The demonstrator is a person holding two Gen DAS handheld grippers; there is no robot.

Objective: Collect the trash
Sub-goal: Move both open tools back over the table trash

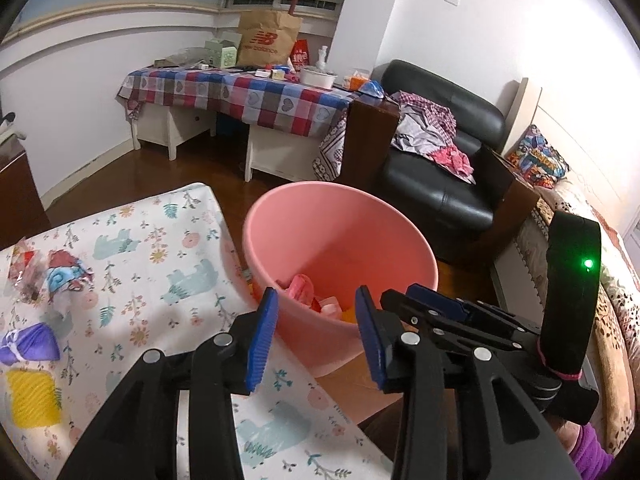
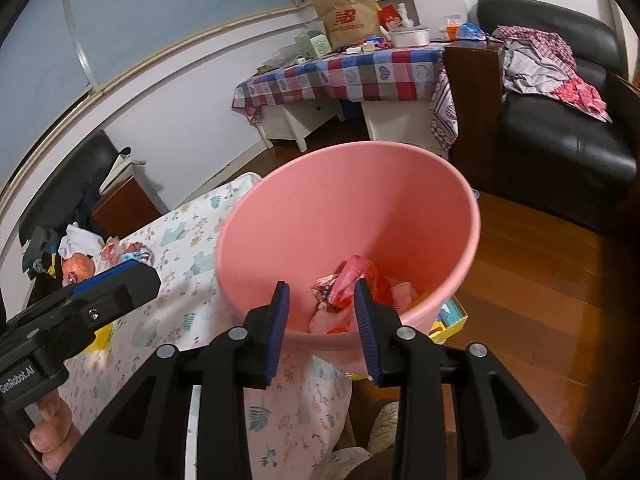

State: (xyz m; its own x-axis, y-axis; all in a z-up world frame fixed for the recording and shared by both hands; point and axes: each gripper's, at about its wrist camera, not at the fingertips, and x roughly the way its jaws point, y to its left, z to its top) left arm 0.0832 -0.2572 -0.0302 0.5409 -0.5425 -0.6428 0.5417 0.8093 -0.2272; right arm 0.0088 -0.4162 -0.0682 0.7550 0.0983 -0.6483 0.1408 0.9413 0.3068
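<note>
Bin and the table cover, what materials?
Bin: looks like moulded plastic, matte pink, smooth seamless wall with an even rolled rim. Table cover: probably printed cotton-like fabric, soft folds where it drapes over the edge; can't rule out coated cloth.

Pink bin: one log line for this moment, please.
left gripper: open, empty, over bin | right gripper: holds pink bin by near rim | bin: wrappers inside | table: trash remains
</note>
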